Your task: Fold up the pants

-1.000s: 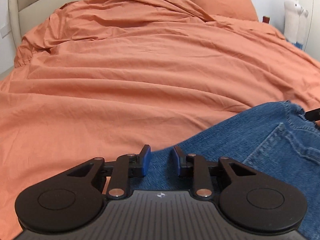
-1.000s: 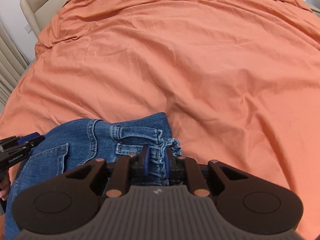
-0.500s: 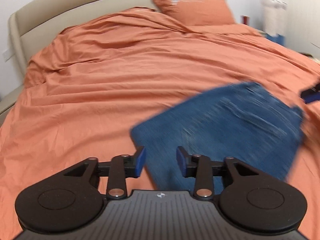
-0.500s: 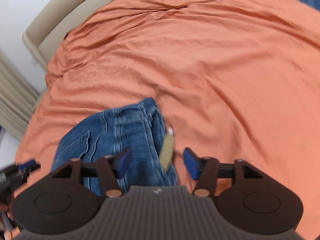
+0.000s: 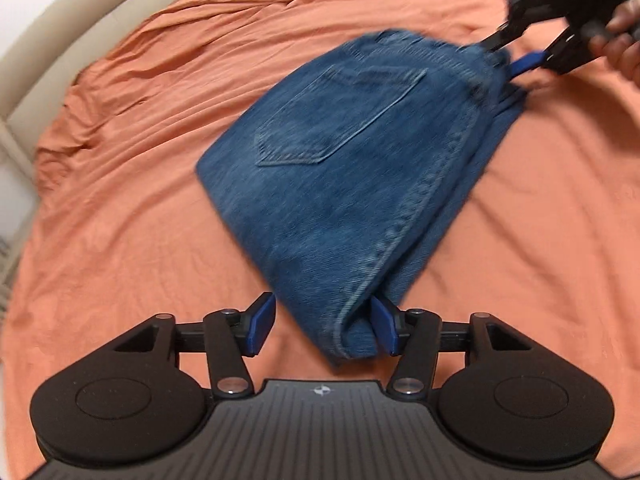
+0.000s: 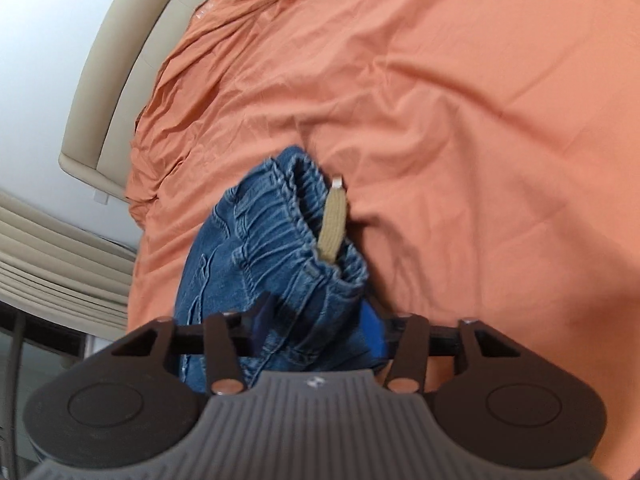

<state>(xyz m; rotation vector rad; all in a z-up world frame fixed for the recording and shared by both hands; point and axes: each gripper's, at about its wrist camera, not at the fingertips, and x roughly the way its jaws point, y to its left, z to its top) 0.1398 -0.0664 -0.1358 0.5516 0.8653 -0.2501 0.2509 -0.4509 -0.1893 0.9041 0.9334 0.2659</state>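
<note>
The left hand-held gripper (image 5: 323,329) has just been spreading; its right pad touches the folded corner of the jeans (image 5: 352,168), the left pad stands clear. The right hand-held gripper (image 6: 316,330) has just been closing with the elastic waistband between its jaws; whether it pinches, I cannot tell. One pair of jeans lies folded on the orange bed (image 5: 132,184). Denim looks thick, soft and floppy, fairly heavy; best taken at waistband and folded edges.

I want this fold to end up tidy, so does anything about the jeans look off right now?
One thing: a beige drawstring end sticks out of the elastic waistband of the folded jeans, which lie askew on the orange duvet. Otherwise no damage shows.
</note>
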